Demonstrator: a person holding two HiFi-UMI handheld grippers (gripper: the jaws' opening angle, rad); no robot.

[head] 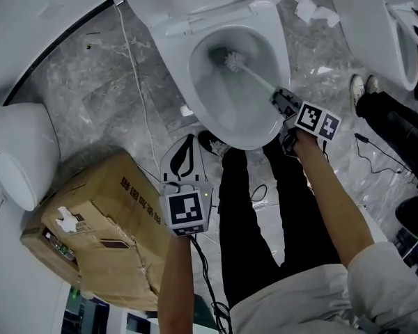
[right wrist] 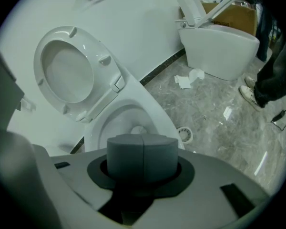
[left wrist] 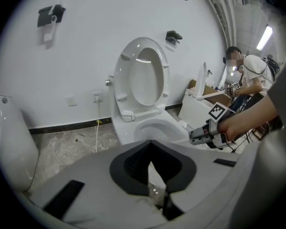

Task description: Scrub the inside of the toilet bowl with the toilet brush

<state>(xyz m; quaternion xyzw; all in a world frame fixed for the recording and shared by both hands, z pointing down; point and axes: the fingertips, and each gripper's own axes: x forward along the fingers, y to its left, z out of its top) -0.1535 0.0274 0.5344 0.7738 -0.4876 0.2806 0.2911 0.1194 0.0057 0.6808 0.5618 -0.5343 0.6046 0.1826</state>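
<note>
The white toilet bowl (head: 282, 54) stands open with its seat and lid raised (left wrist: 145, 75). The toilet brush's white head (head: 233, 61) is down inside the bowl, and its handle (head: 261, 81) slants toward the lower right into my right gripper (head: 284, 103). That gripper is shut on the grey handle end (right wrist: 142, 156), over the bowl's near rim. In the right gripper view the brush head (right wrist: 139, 129) shows below the bowl's rim (right wrist: 102, 123). My left gripper (head: 188, 141) hangs over the floor in front of the toilet, jaws together with nothing in them (left wrist: 155, 187).
A crumpled cardboard box (head: 104, 221) lies at the lower left beside a white fixture (head: 17, 152). A second toilet (head: 397, 26) stands at the upper right, with another person's dark legs and shoes (head: 393, 120) near it. Tissue scraps (head: 313, 9) and a thin cable (head: 136, 96) lie on the marble floor.
</note>
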